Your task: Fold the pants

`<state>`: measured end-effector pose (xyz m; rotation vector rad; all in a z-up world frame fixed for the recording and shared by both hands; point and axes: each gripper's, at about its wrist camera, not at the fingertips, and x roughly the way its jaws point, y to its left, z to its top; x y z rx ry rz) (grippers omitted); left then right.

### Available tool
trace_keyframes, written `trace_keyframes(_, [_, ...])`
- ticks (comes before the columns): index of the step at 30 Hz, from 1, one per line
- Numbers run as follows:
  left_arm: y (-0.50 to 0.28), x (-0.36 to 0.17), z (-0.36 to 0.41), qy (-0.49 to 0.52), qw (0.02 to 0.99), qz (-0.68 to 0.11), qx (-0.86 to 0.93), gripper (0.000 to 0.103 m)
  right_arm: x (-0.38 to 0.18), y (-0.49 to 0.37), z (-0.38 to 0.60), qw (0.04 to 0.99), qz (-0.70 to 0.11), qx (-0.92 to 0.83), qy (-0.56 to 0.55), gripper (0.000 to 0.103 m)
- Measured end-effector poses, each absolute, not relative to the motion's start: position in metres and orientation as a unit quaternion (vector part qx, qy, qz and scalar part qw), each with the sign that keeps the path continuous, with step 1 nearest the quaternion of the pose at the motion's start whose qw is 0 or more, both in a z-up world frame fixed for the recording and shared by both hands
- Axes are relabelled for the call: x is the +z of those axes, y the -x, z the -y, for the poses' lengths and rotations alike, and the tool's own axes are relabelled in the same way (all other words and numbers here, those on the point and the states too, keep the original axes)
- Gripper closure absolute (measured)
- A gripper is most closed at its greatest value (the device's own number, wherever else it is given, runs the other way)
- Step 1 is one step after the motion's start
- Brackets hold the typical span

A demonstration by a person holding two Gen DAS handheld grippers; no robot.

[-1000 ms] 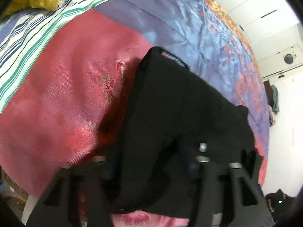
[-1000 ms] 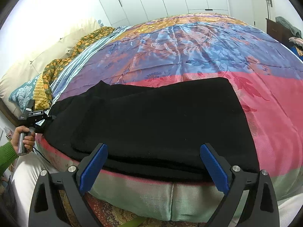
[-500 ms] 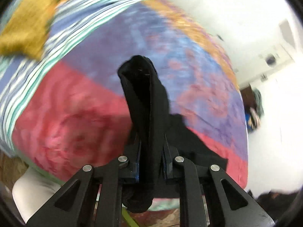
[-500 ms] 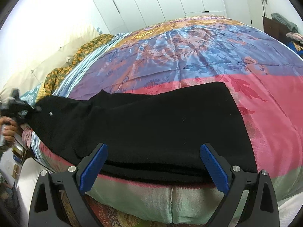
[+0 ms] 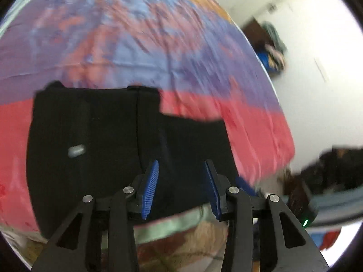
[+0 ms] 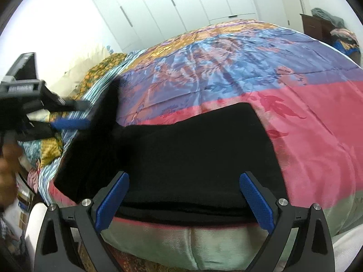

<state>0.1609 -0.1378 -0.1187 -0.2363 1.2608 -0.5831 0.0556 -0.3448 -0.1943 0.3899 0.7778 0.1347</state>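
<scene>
Left gripper (image 5: 180, 188), in its own blurred view, has its blue-padded fingers (image 5: 150, 189) parted over the black pants (image 5: 109, 149); its jaws have just been opening and nothing is pinched between the pads, though the dark cloth lies beneath and beyond them. The pants lie on the pink band of the bedspread (image 5: 140, 45), near the bed's front edge, with one part folded over so a stepped outline shows on the right. A small grey button or tag (image 5: 76, 151) sits on the cloth to the left. Beyond the bed, at the right, are a white wall and a dark cabinet with clothes piled on it (image 5: 273, 45).

From the right wrist view, the right gripper (image 6: 183, 200) hangs with its jaws wide apart, released, just above the near edge of the pants (image 6: 192, 158), gripping nothing. The pants lie flat across the pink strip of the bedspread (image 6: 226, 63), close to the bed's front edge. At the left, the left gripper (image 6: 68, 119) shows blurred, a hand (image 6: 6, 165) holding its handle, with a raised flap of the black cloth just beside its blue fingers; whether they touch it I cannot tell. White wardrobe doors (image 6: 170, 6) stand behind the bed.
</scene>
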Motion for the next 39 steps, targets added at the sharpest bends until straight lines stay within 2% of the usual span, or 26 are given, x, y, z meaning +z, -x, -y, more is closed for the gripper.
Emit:
trace_keyframes(2, [-0.152, -0.103, 0.128, 0.104, 0.775, -0.556, -0.284, 0.059, -0.191, -0.053, 0.352, 0.908, -0.367, 0.058, -0.196, 0.006])
trace_keyframes(4, [-0.148, -0.080, 0.094, 0.093, 0.807, -0.512, -0.278, 0.044, -0.187, -0.050, 0.362, 0.909, -0.354, 0.050, -0.213, 0.006])
trace_keyframes(5, [-0.149, -0.075, 0.080, 0.089, 0.822, -0.494, -0.268, 0.027, -0.186, -0.050, 0.367, 0.908, -0.350, 0.050, -0.225, 0.006])
trace_keyframes(6, [-0.147, -0.070, 0.061, 0.082, 0.846, -0.468, -0.242, 0.017, -0.184, -0.051, 0.370, 0.906, -0.347, 0.058, -0.237, 0.006])
trace_keyframes(7, [-0.144, -0.069, 0.038, 0.072, 0.872, -0.440, -0.201, 0.017, -0.182, -0.054, 0.370, 0.904, -0.344, 0.075, -0.243, 0.006])
trace_keyframes(8, [-0.143, -0.074, 0.022, 0.063, 0.885, -0.430, -0.169, 0.017, -0.179, -0.058, 0.368, 0.901, -0.342, 0.104, -0.245, 0.006])
trace_keyframes(10, [-0.145, -0.101, 0.000, 0.048, 0.882, -0.450, -0.131, 0.033, -0.170, -0.069, 0.353, 0.894, -0.342, 0.180, -0.226, 0.006])
trace_keyframes(11, [-0.144, -0.113, -0.001, 0.047, 0.875, -0.463, -0.131, 0.050, -0.167, -0.075, 0.344, 0.889, -0.345, 0.215, -0.209, 0.006])
trace_keyframes(12, [-0.146, -0.130, 0.000, 0.045, 0.865, -0.482, -0.133, 0.059, -0.165, -0.083, 0.334, 0.879, -0.356, 0.253, -0.191, 0.006])
trace_keyframes(14, [-0.145, -0.163, 0.014, 0.037, 0.847, -0.509, -0.150, 0.066, -0.170, -0.103, 0.313, 0.849, -0.396, 0.316, -0.152, 0.006])
trace_keyframes(16, [-0.143, -0.191, 0.036, 0.016, 0.841, -0.517, -0.160, 0.067, -0.178, -0.117, 0.297, 0.826, -0.428, 0.350, -0.109, 0.006])
trace_keyframes(20, [-0.140, -0.195, 0.048, 0.009, 0.843, -0.514, -0.160, 0.067, -0.205, -0.147, 0.277, 0.792, -0.494, 0.357, -0.044, 0.012])
trace_keyframes(24, [-0.146, -0.198, 0.046, 0.011, 0.841, -0.516, -0.165, 0.065, -0.219, -0.164, 0.276, 0.775, -0.518, 0.360, -0.028, 0.012])
trace_keyframes(26, [-0.144, -0.199, 0.046, 0.012, 0.842, -0.514, -0.164, 0.065, -0.223, -0.168, 0.275, 0.760, -0.530, 0.375, -0.031, 0.019])
trace_keyframes(30, [-0.142, -0.201, 0.049, 0.011, 0.843, -0.513, -0.159, 0.065, -0.218, -0.168, 0.280, 0.743, -0.530, 0.407, -0.044, 0.022])
trace_keyframes(33, [-0.143, -0.202, 0.049, 0.015, 0.845, -0.512, -0.154, 0.065, -0.221, -0.179, 0.292, 0.729, -0.538, 0.415, -0.091, 0.031])
trace_keyframes(35, [-0.143, -0.204, 0.051, 0.014, 0.847, -0.509, -0.150, 0.064, -0.236, -0.194, 0.295, 0.719, -0.564, 0.390, -0.110, 0.050])
trace_keyframes(37, [-0.143, -0.203, 0.052, 0.005, 0.849, -0.509, -0.144, 0.064, -0.244, -0.201, 0.291, 0.719, -0.575, 0.374, -0.109, 0.063])
trace_keyframes(39, [-0.144, -0.198, 0.051, -0.004, 0.846, -0.514, -0.141, 0.062, -0.239, -0.199, 0.284, 0.728, -0.569, 0.371, -0.094, 0.071])
